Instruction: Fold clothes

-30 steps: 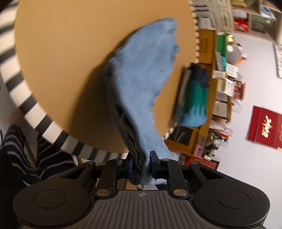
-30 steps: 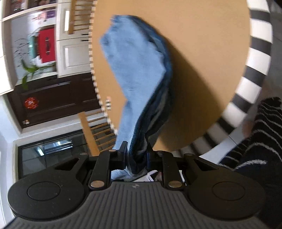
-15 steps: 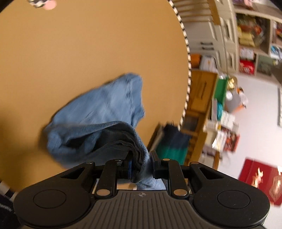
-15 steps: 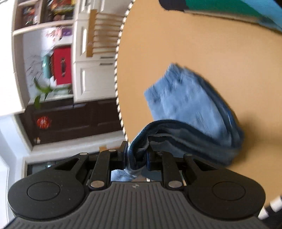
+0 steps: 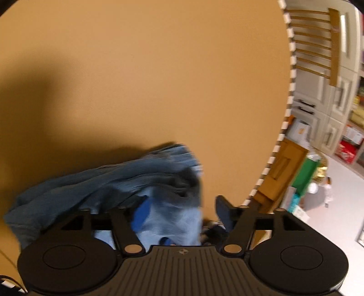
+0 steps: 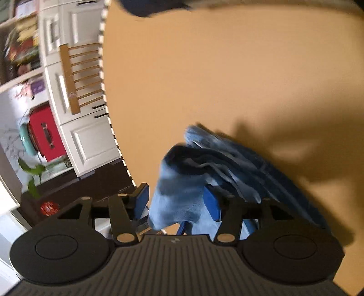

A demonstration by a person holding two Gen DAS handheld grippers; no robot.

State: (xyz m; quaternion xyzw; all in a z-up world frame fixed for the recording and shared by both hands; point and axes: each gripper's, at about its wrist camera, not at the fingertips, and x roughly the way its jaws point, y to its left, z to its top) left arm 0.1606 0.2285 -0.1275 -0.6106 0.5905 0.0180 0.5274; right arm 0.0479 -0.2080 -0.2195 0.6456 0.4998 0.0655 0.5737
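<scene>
A blue denim garment [image 5: 109, 182] lies bunched on the round tan table [image 5: 159, 79], folded over itself. My left gripper [image 5: 182, 208] is open, its jaws wide apart, with a corner of the denim lying loose between them. In the right wrist view the same denim garment [image 6: 204, 164] lies in a heap just ahead. My right gripper [image 6: 176, 202] is also open, with a pale denim corner resting between its blue pads [image 6: 211, 206]. Both views are blurred by motion.
The table's edge [image 5: 284, 127] with its black-and-white trim curves down the right of the left view. A wooden chair [image 5: 318, 45] and cupboards stand beyond it. A dark garment [image 6: 154, 5] lies at the far edge of the table. A red case [image 6: 43, 134] stands off the table.
Both grippers have lowered the hanging denim onto the table, folding it over, and have opened and let go of it.
</scene>
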